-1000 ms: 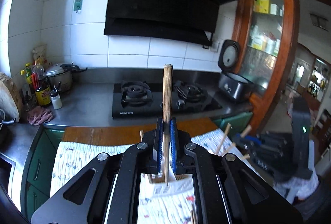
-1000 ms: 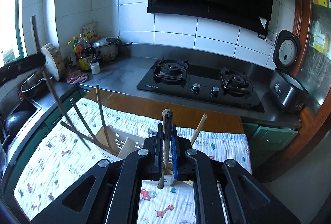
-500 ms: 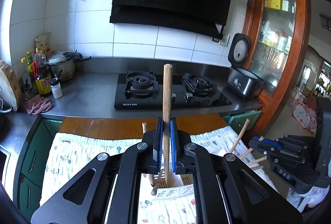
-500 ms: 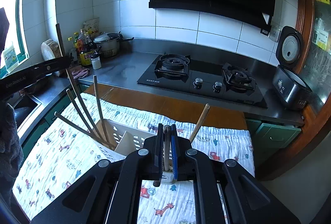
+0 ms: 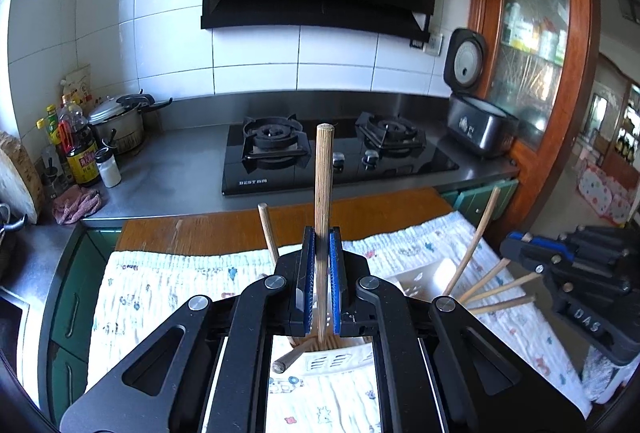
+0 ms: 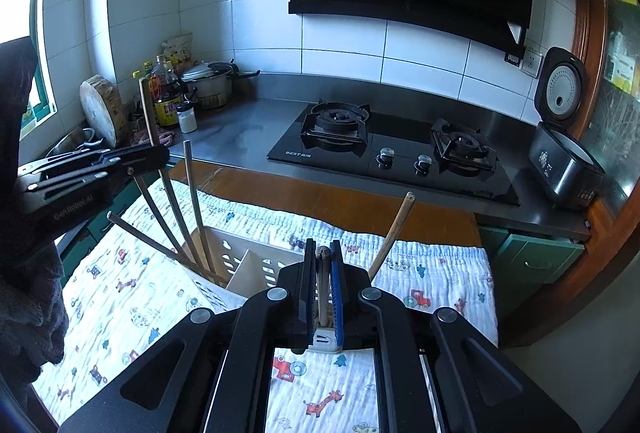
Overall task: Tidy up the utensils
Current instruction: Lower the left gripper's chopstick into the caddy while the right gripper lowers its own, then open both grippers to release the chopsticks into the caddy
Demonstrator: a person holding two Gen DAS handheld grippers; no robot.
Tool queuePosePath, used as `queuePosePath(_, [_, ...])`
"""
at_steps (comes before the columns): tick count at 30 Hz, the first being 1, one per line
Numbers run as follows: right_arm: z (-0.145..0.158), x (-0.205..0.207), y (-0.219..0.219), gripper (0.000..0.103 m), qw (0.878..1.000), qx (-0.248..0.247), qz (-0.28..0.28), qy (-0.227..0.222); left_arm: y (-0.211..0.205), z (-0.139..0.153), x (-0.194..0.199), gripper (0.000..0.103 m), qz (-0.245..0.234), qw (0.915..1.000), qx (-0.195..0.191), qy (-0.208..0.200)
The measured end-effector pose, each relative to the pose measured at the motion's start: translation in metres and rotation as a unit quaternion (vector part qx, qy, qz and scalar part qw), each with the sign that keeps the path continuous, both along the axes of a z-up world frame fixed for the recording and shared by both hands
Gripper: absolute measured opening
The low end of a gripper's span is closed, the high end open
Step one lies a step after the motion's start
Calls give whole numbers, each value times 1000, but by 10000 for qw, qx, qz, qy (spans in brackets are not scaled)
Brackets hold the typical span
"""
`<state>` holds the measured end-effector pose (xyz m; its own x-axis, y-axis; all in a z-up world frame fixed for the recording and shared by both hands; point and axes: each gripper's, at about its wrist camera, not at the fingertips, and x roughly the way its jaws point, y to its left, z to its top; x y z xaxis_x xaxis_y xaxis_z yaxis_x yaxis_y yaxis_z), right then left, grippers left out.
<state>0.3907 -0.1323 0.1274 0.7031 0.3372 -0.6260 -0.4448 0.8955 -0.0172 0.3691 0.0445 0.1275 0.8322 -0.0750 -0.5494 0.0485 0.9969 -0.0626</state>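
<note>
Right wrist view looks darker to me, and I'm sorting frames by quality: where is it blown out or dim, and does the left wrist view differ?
Right wrist view: window at the left edge is blown out, the glove below it nearly black. Left wrist view: evenly lit and sharp, fisheye bending the wall tiles, dark vignette in the corners.

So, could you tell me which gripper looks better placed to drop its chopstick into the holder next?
Probably the right gripper: its chopstick is already sunk low over the white holder, while the left gripper holds its chopstick mostly standing above its jaws.
</note>
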Motion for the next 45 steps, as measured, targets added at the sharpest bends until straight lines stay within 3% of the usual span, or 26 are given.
queuePosePath(8, [0,-1,-4,10,10000,67,8,-29,-4,-12,7,6,16,9997,105,221])
queuePosePath(10, [3,-3,-6,20,9999,113,21,-77,-5,-13,8,6,18,9996,125,237])
queuePosePath(17, [22,-22,-14,38,9989,180,-6,-440,-8,-6,-1,9,-22,9999,119,46])
queuePosePath(19, [29,-32,-17,46,9981,205,-22,-589,-8,-1,-7,16,-40,10000,65,-2])
queuePosePath(20, [32,-37,-19,47,9976,220,-33,-657,-8,1,-10,24,-39,10000,56,-36])
queuePosePath(23, [43,-57,-27,51,9958,257,-64,-873,-8,10,-24,29,-44,9998,47,-192])
queuePosePath(26, [50,-81,-35,58,9936,255,-93,-1096,-5,20,-44,43,-24,9994,-69,-340])
queuePosePath(29, [54,-109,-43,66,9914,224,-93,-1287,-6,27,-66,46,-12,9988,-55,-477])
queuePosePath(32, [51,-138,-50,70,9887,151,-142,-1484,-2,31,-93,59,35,9980,-143,-609])
queuePosePath(37, [36,-183,-58,85,9878,49,-142,-1551,4,27,-142,72,92,9970,-141,-750])
queuePosePath(45, [-12,-244,-65,90,9868,-126,-348,-1577,14,10,-214,83,295,9959,-249,-814])
